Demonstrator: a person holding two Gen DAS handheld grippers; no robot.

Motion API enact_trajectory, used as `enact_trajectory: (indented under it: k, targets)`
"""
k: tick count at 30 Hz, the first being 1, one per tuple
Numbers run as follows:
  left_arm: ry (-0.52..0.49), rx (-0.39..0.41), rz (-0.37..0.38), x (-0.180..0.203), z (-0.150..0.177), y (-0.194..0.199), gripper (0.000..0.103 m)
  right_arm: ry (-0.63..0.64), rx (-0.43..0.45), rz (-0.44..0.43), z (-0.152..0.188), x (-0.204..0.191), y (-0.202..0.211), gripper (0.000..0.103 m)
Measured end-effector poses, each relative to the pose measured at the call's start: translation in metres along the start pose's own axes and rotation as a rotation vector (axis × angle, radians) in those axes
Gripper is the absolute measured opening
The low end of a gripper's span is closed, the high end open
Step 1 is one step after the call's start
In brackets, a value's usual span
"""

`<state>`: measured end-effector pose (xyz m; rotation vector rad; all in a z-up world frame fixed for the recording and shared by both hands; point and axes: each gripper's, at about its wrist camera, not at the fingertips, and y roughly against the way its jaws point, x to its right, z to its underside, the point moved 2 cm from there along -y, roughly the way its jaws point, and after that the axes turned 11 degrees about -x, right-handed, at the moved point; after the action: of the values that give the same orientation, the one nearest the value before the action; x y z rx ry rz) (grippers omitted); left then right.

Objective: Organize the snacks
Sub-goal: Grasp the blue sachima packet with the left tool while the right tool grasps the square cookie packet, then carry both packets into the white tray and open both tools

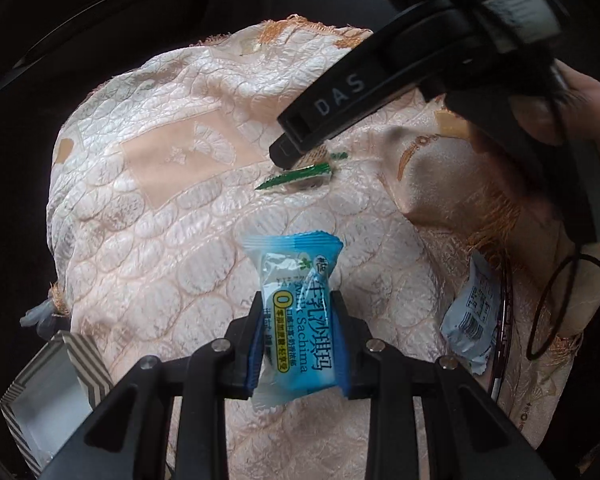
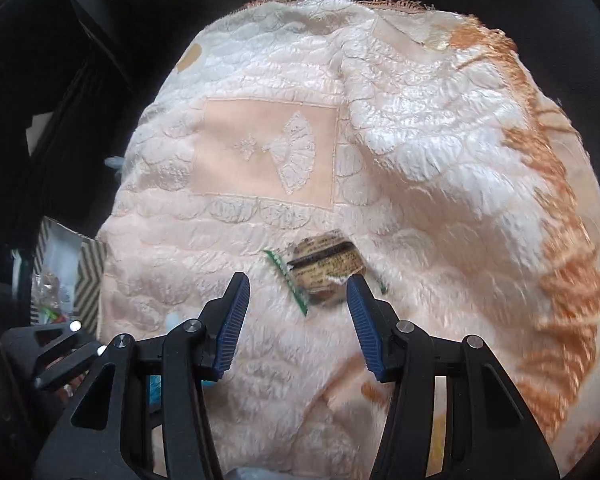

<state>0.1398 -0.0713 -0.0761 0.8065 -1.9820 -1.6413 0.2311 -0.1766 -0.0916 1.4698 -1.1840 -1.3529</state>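
Note:
My left gripper [image 1: 298, 300] is shut on a blue Milk Sachima packet [image 1: 296, 312], which hangs above the pink quilted cloth [image 1: 160, 208]. A green-edged snack packet [image 1: 300, 176] lies on the cloth farther off, partly under the other gripper's black finger [image 1: 332, 108]. In the right wrist view my right gripper [image 2: 298, 284] stands open just above that same green-edged packet [image 2: 324, 268], which shows a brown round snack. The packet sits near the right pad, ahead of the fingertips, and no pad touches it.
A box with a black-and-white zigzag pattern [image 1: 48, 392] stands at the lower left off the cloth, and it holds small items in the right wrist view [image 2: 60, 280]. A grey-blue packet [image 1: 472, 320] lies at the cloth's right edge. Orange fringe [image 2: 560, 200] borders the cloth. Dark surroundings ring it.

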Motion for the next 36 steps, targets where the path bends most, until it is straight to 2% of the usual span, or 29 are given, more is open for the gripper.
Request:
enact_trajectory:
  k: [2,3,4,12,17,21,29,33,36]
  targets:
    - [0.019,-0.001,0.009,-0.001,0.005,0.001,0.031,0.035,-0.023,0.039,-0.011,0.002,-0.01,0.052]
    - [0.019,0.0,0.009,0.0,0.007,0.002,0.031,0.049,-0.03,0.061,-0.015,0.004,-0.014,0.063]
    - [0.017,-0.001,0.009,0.001,0.009,0.002,0.031,0.058,-0.046,0.07,-0.019,0.006,-0.018,0.067]
    - [0.012,-0.019,0.033,0.014,0.011,-0.003,0.031,0.119,-0.183,0.009,-0.031,0.012,-0.047,0.068]
    - [0.036,-0.023,0.037,0.011,0.007,-0.006,0.031,0.098,-0.231,0.033,-0.032,0.017,-0.063,0.069]
    - [0.074,-0.023,0.035,0.008,0.01,-0.007,0.031,0.061,-0.196,0.022,-0.023,0.02,-0.056,0.053]
    - [0.178,-0.007,-0.022,0.004,0.027,0.0,0.031,0.129,-0.048,0.101,0.023,-0.017,-0.012,0.051]
    - [0.24,0.003,-0.072,0.004,0.042,0.008,0.031,0.096,0.012,0.1,0.057,-0.029,0.01,0.051]
    - [0.295,0.006,-0.075,0.003,0.055,0.015,0.031,0.072,0.055,0.101,0.083,-0.032,0.019,0.051]
